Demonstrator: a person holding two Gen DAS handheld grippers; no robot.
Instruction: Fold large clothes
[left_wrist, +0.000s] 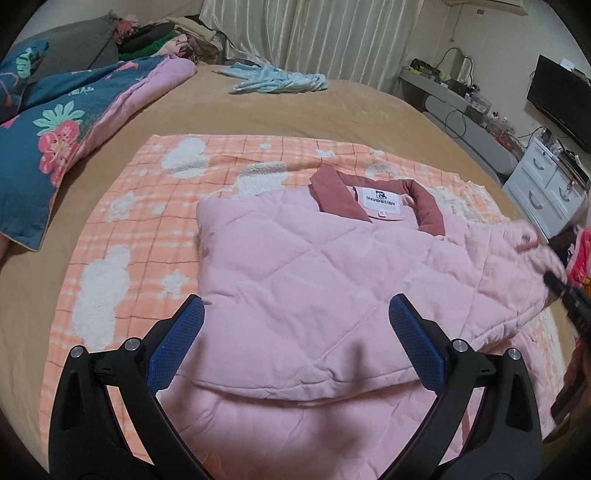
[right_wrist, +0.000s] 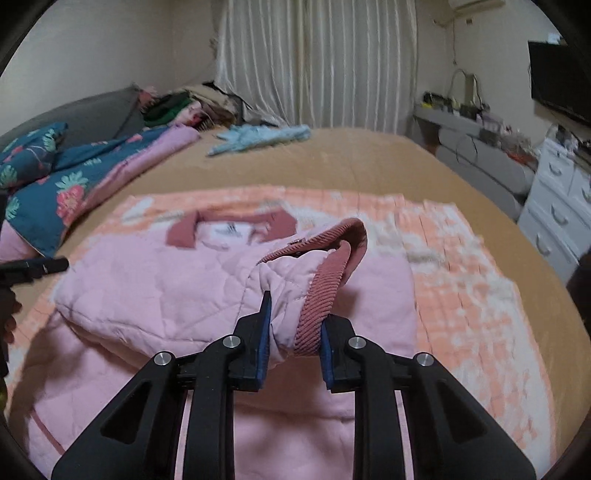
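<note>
Right claw (right_wrist: 295, 332) pinched the pink quilted jacket's (left_wrist: 295, 266) corduroy-trimmed sleeve cuff (right_wrist: 325, 273); left claw (left_wrist: 295, 339) hovered spread. Sleeve-fold step; next, lay it across the body.

My left wrist camera looks down along its fingers at the jacket (left_wrist: 314, 280) from close over its near hem, my right wrist camera sits close at the raised cuff (right_wrist: 325, 280), and both face the curtains (left_wrist: 332, 37), sharing the bed (left_wrist: 258, 110).
</note>
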